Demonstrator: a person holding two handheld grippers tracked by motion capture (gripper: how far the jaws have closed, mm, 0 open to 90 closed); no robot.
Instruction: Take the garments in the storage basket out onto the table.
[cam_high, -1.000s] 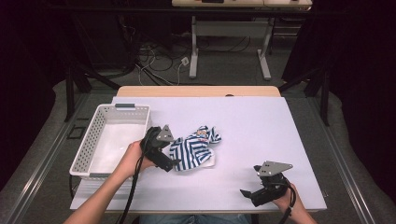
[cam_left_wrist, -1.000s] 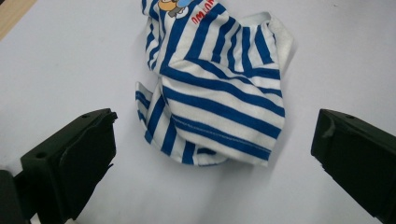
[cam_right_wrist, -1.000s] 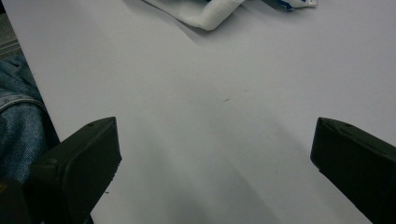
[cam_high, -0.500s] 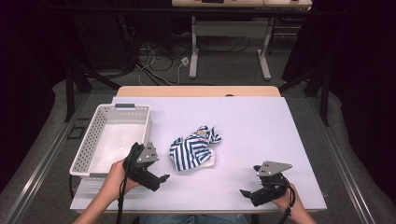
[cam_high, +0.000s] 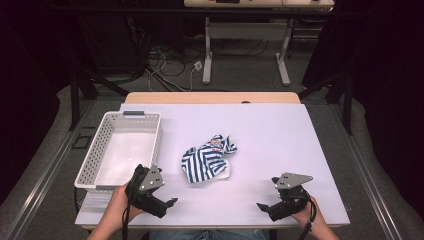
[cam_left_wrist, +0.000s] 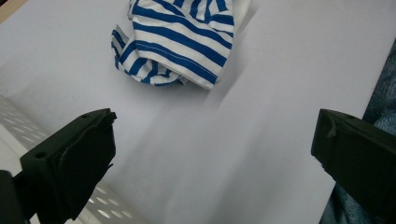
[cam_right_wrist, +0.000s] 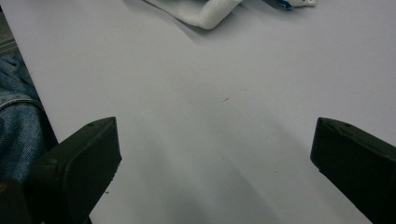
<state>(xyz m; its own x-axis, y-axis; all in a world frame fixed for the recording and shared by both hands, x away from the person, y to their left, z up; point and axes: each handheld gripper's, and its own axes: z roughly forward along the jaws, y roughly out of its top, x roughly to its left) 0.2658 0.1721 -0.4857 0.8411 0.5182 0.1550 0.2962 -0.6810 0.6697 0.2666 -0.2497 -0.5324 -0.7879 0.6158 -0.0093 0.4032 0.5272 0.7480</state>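
Observation:
A crumpled blue-and-white striped cloth (cam_high: 207, 161) lies loose on the white table (cam_high: 280, 135), near its middle. My left gripper (cam_high: 169, 204) is by the front edge, left of and nearer than the cloth, open with nothing between its jaws. The left gripper view has the cloth (cam_left_wrist: 180, 42) ahead of the wide-apart jaws of the left gripper (cam_left_wrist: 215, 122). Near the front right, my right gripper (cam_high: 262, 206) is open and points left. In the right gripper view, the right gripper (cam_right_wrist: 215, 127) frames bare table, with a white edge of the cloth (cam_right_wrist: 201, 11) at the top.
A white perforated basket (cam_high: 95, 156) stands at the left of the table, just behind my left hand, and its wall (cam_left_wrist: 7, 126) is close to the left jaw. The person's jeans (cam_right_wrist: 18, 116) are at the table's front edge. Desk legs and cables lie beyond the far edge.
My left gripper has drawn back from the cloth toward the front edge, leaving the cloth where it lay. The right gripper has hardly moved.

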